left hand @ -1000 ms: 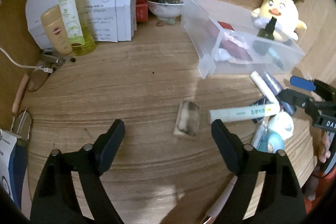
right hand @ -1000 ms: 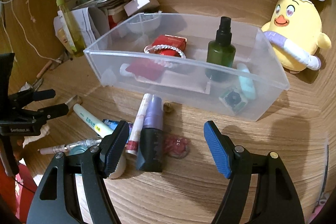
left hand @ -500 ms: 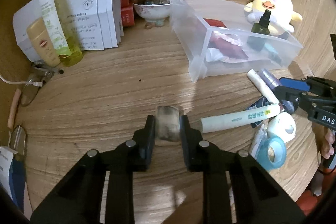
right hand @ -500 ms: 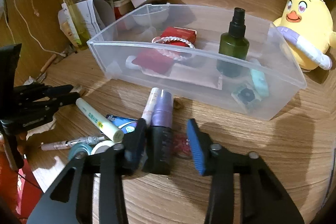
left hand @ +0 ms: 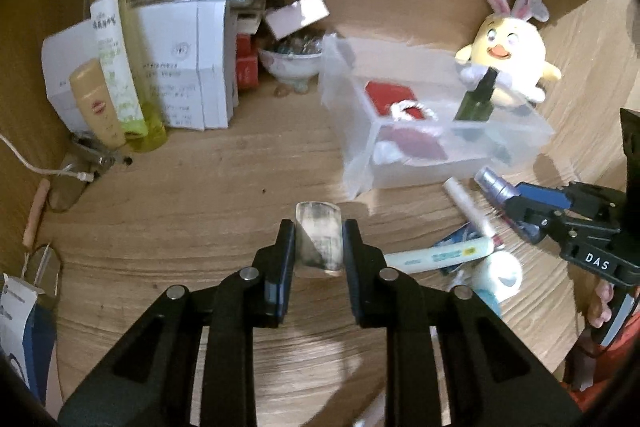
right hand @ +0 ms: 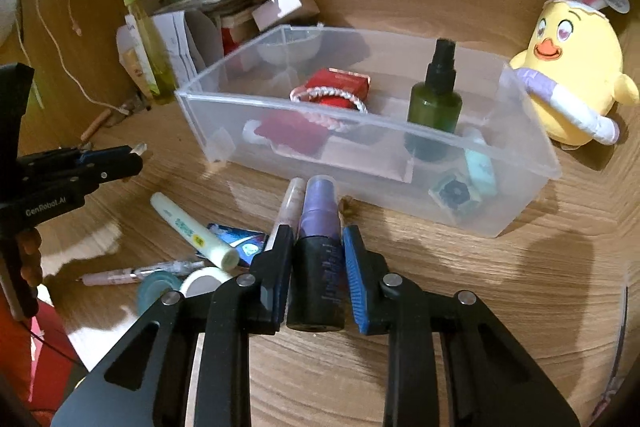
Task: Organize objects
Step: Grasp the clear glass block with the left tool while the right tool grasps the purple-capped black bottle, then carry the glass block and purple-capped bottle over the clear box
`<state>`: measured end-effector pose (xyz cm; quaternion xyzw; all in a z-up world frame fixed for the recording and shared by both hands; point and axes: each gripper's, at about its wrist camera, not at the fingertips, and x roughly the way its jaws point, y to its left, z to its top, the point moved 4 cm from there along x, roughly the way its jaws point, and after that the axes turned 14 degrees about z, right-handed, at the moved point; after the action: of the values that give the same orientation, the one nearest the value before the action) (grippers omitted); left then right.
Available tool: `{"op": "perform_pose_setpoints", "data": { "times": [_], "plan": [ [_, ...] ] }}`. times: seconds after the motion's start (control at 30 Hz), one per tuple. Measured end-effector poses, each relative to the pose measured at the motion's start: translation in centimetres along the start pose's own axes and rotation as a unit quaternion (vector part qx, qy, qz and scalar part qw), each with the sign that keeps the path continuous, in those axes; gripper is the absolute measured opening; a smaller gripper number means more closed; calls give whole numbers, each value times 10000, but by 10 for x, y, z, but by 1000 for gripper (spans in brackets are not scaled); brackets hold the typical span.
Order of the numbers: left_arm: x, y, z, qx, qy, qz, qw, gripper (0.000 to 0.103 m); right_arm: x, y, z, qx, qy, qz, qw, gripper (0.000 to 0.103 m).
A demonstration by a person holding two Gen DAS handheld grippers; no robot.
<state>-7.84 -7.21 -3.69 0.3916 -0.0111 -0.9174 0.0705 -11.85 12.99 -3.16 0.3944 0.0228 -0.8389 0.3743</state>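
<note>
Wood-grain desk (left hand: 192,203) w/ wood back wall, cluttered. L gripper (left hand: 319,247) fingers clamp small clear block (left hand: 319,241) – R gripper (right hand: 319,263) fingers clamp purple spray bottle (right hand: 319,247) nr clear bin (right hand: 516,163).

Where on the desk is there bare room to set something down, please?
Bare wood lies between the clear bin and the yellow-green bottle, ahead of the left tool. The bin's middle floor, between the red box and the green spray bottle, is partly free. The clutter around the white tube is crowded.

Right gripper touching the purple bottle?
Touching. Right wrist view: both fingers of the right gripper press the black body of the purple bottle, no gap either side.
</note>
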Motion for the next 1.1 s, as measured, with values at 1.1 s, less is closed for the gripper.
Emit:
{"op": "perform_pose_setpoints", "data": {
  "times": [1.1],
  "plan": [
    [-32,-50,68,-109,-764,-414,9962,23,-82,-36,48,101,-1251,-357,9914,23]
  ]
}}
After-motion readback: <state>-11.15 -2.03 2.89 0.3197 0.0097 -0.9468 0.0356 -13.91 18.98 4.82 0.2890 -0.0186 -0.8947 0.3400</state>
